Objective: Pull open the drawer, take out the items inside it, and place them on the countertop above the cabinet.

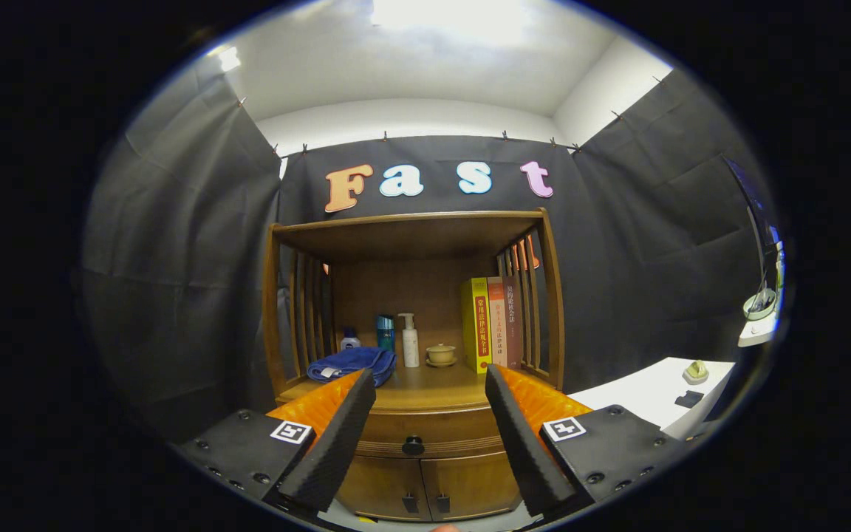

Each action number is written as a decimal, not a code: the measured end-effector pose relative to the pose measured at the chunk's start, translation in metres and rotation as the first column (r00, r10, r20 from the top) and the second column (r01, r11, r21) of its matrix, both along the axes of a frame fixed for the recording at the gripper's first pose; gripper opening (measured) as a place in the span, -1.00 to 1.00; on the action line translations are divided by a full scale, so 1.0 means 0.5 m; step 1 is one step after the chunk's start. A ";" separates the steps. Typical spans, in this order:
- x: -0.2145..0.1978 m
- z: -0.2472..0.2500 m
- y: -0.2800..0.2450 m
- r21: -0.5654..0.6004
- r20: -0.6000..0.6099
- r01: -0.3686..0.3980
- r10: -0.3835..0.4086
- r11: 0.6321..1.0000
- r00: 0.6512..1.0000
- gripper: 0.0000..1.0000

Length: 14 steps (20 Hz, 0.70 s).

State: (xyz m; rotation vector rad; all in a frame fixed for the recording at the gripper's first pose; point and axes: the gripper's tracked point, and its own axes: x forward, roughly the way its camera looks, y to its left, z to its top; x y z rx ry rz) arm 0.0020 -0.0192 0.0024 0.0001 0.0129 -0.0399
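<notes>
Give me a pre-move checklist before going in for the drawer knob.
1. Gripper open: ok, fingers spread wide, holding nothing.
2. Drawer knob in sight: ok, between the fingers, beyond the tips.
3. Drawer state: shut, not yet pulled.
4. Path to knob: ok, nothing between.
5. Countertop landing space: ok, bare strip in front of the blue towel, pump bottle and books.
6. Drawer contents: cannot tell.

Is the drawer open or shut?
Shut: the drawer front sits flush with the cabinet; the open tool is short of its knob.
</notes>
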 end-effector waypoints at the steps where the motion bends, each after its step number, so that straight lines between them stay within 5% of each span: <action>1: 0.000 -0.001 -0.003 0.001 0.000 0.002 -0.002 1.000 1.000 0.96; 14: 0.013 -0.031 0.002 -0.004 -0.021 0.000 0.000 1.000 1.000 0.96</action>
